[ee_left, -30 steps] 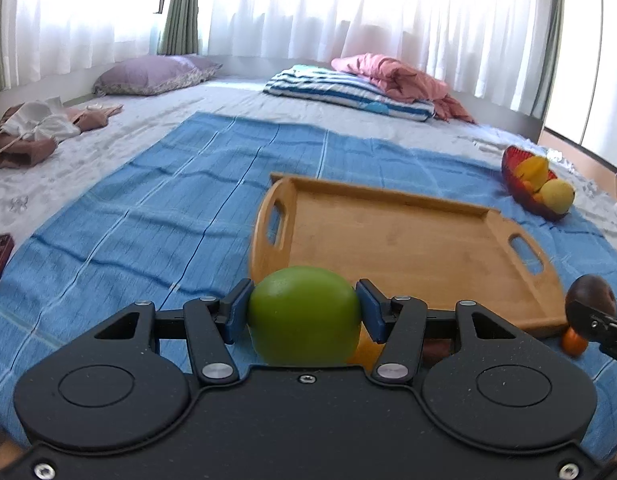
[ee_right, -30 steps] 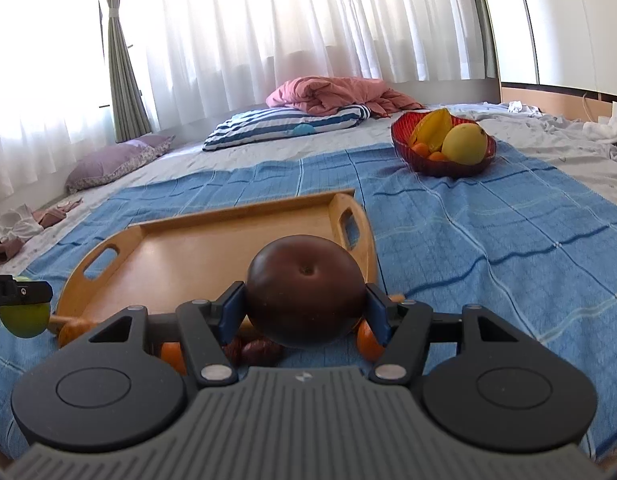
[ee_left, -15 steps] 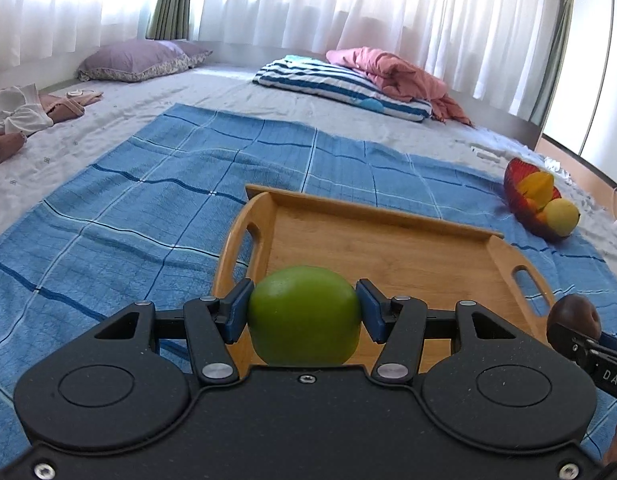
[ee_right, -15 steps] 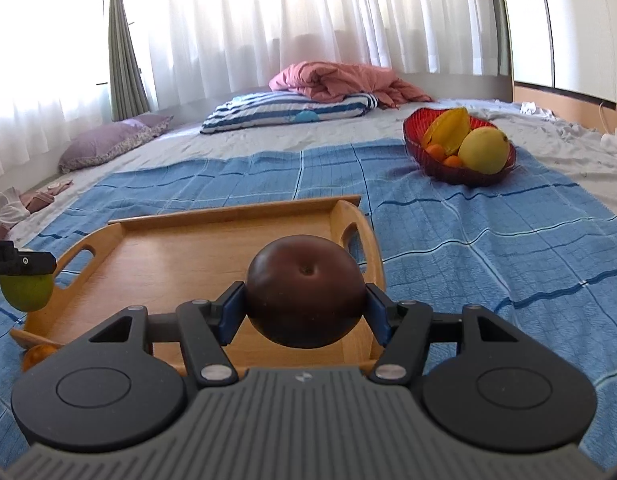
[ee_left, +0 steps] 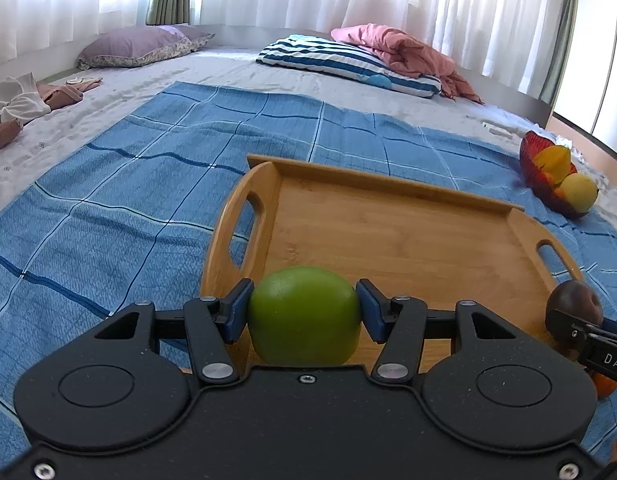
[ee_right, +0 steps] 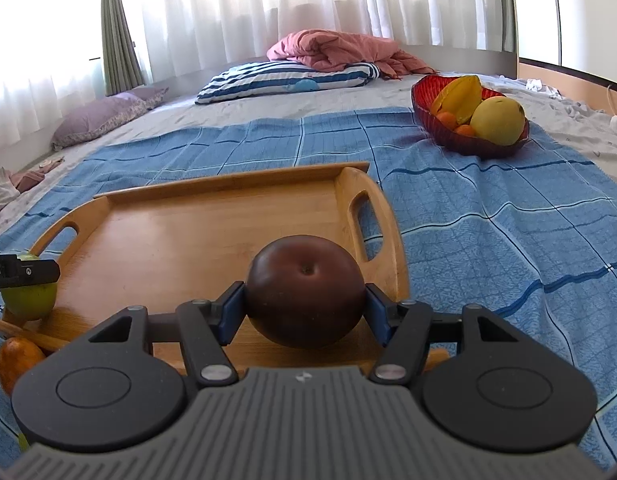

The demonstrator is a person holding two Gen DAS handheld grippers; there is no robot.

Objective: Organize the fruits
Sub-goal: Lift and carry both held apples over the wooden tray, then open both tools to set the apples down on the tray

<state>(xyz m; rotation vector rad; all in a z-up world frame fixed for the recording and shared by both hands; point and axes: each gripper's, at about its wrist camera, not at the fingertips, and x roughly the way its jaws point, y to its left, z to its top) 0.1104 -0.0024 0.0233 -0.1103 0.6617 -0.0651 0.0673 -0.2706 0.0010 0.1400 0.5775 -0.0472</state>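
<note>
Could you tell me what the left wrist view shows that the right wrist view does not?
Only the left wrist view shows the left gripper head-on, its pads pressed on the green apple.

Only the right wrist view shows the right gripper head-on, clamped on the dark brown fruit, and an orange-brown fruit lying by the tray's near corner.

Both show the wooden tray on the blue blanket, nothing resting on its visible floor, the red bowl of fruit, the striped pillow, and each other's held fruit at the frame edge.

A green apple [ee_left: 304, 314] and a dark maroon apple [ee_right: 304, 296]. The tray [ee_left: 388, 232] is honey-brown wood; the blanket [ee_left: 128, 208] is blue with a darker check. The bowl [ee_right: 468, 142] is red.
</note>
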